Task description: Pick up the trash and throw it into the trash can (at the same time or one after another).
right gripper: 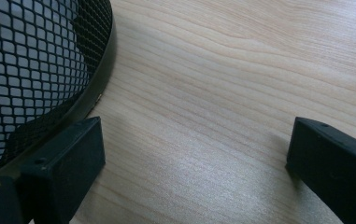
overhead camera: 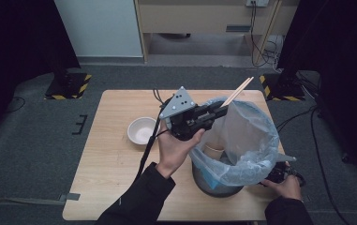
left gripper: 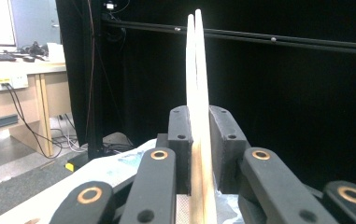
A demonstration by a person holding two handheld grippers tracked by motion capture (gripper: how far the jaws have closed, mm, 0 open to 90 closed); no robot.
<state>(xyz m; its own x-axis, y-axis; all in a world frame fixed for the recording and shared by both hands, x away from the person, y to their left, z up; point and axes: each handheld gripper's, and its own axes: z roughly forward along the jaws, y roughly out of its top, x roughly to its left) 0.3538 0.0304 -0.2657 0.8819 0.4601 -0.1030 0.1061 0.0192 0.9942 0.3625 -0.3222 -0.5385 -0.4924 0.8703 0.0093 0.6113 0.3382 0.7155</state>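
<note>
Standing at frame centre-right, the black mesh waste bin (overhead camera: pixel 216 185) lined with a pale blue plastic bag (overhead camera: pixel 246 136) sits below the left gripper (overhead camera: pixel 220 111), clenched on pale wooden chopsticks (overhead camera: pixel 237 91); the right gripper (right gripper: pixel 196 154) rests released on the table (overhead camera: pixel 110 159).

L gripper (overhead camera: pixel 220 111) raised, fingers clamped tight; R gripper (right gripper: pixel 196 154) low w/ fingers spread wide, R hand (overhead camera: pixel 286 185) at rest

White bowl (overhead camera: pixel 141 130) on wooden table (overhead camera: pixel 110 159), left of bin; paper cup (overhead camera: pixel 213 149) inside bin liner.
</note>
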